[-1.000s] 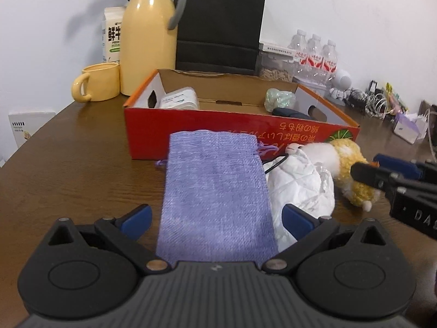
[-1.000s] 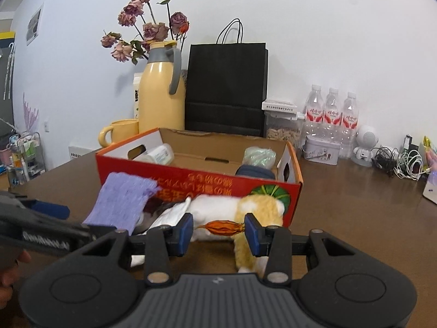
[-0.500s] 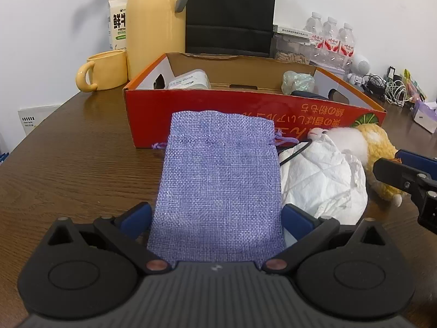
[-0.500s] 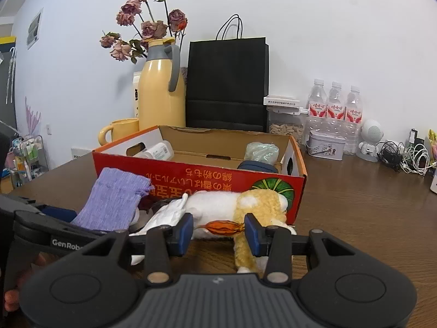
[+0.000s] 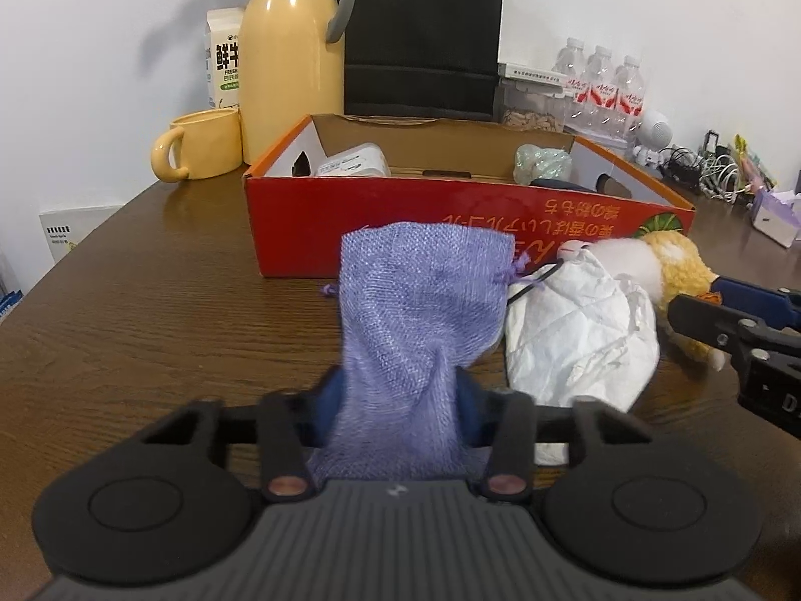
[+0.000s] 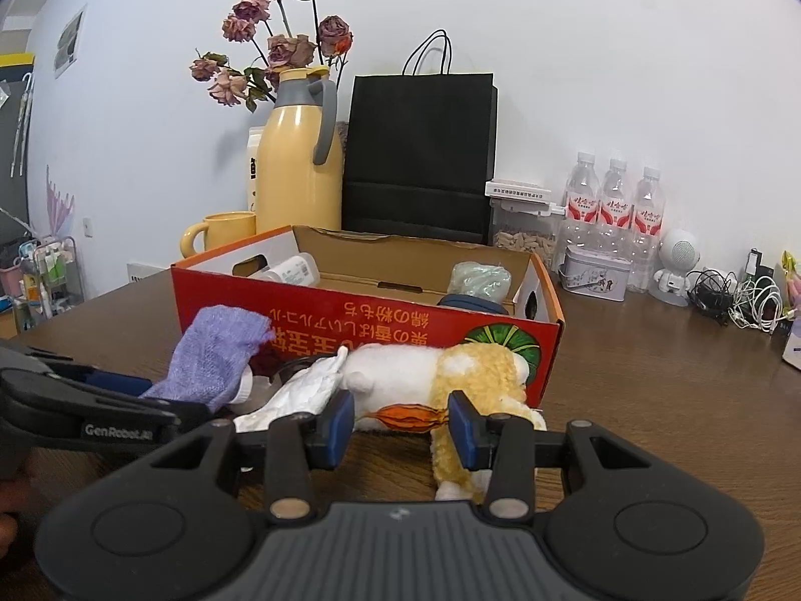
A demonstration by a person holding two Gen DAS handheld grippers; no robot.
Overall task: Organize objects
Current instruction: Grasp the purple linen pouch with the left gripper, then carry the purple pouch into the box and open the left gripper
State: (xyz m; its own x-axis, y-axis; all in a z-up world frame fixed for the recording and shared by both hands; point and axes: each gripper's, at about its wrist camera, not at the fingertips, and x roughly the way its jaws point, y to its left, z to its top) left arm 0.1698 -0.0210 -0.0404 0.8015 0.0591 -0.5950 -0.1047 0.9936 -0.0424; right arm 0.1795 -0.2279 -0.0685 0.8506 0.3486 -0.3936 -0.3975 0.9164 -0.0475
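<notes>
The left gripper [image 5: 398,400] is clenched on the near end of a purple mesh pouch [image 5: 420,310], bunching the fabric between its blue pads. To its right, the right gripper [image 6: 400,418] stands released, its pads either side of an orange part of a yellow and white plush toy [image 6: 450,375]. A crumpled white bag [image 5: 580,335] lies between pouch and toy. Beyond them sits an open red cardboard box [image 5: 450,220] on the wooden table [image 5: 150,310].
</notes>
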